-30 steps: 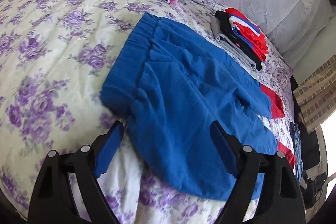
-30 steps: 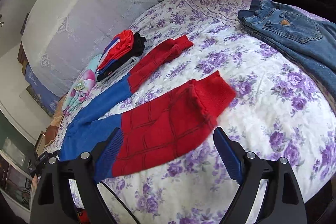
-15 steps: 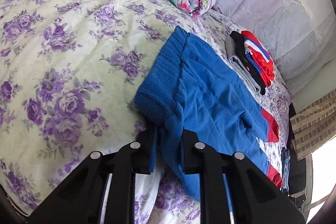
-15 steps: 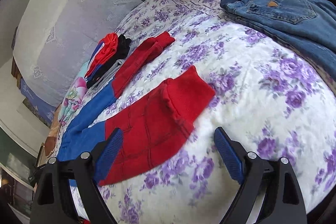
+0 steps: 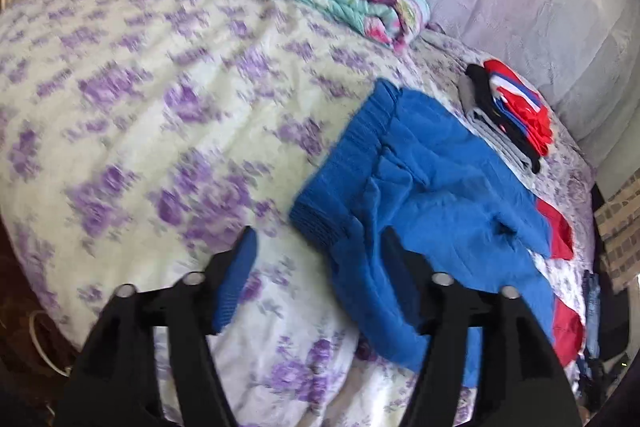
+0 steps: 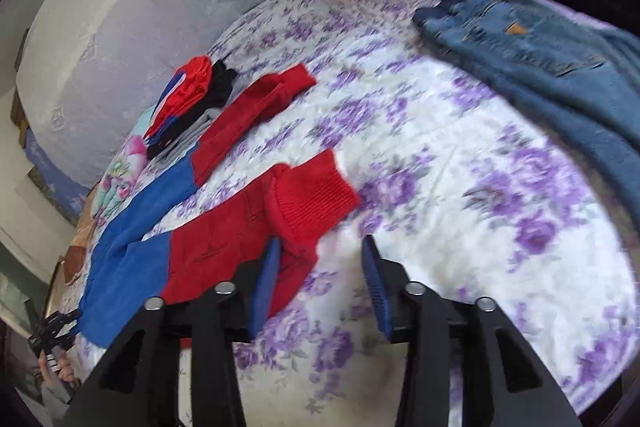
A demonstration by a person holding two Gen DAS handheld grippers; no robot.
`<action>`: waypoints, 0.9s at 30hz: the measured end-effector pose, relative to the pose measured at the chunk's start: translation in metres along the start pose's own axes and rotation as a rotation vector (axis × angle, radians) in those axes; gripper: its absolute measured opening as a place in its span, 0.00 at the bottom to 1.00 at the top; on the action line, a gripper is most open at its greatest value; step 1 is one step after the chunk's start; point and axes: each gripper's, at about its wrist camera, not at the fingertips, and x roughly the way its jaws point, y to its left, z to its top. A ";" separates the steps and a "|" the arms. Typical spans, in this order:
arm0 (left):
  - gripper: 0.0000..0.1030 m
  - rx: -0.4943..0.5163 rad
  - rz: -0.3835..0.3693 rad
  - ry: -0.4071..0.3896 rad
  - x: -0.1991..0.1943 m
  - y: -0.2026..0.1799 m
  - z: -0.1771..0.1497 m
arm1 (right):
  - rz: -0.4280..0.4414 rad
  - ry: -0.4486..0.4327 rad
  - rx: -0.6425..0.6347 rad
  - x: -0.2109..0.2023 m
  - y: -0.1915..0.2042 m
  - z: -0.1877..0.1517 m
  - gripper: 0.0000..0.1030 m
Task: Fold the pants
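Motion is smearing the purple flowers of the bedspread (image 5: 132,131) across the left wrist view, so their outlines are running into streaks. The left tool (image 5: 320,267) is covering the lower hem of the blue pants (image 5: 432,187), and its right finger is hiding the cloth behind it; whether that finger is touching the fabric cannot be told. The red cuffs (image 5: 558,231) are partly slipping behind blue folds. In the right wrist view, the jeans (image 6: 540,47) are being cut off by the right edge, and their far part is blurring. A hand (image 6: 56,371) at the lower left corner is too small and dim to read.
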 end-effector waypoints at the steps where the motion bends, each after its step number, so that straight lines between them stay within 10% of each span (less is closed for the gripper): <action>1: 0.80 0.014 0.044 -0.054 -0.011 0.001 0.002 | -0.017 -0.048 -0.007 -0.009 0.001 0.004 0.58; 9: 0.80 0.168 0.064 -0.114 0.002 -0.039 0.059 | 0.217 -0.020 -0.233 0.013 0.100 0.002 0.58; 14: 0.80 0.246 0.069 -0.017 0.061 -0.076 0.078 | 0.172 0.250 -0.261 0.080 0.115 -0.028 0.72; 27: 0.80 0.257 0.060 0.074 0.127 -0.091 0.113 | 0.277 0.121 -0.317 0.059 0.155 0.014 0.74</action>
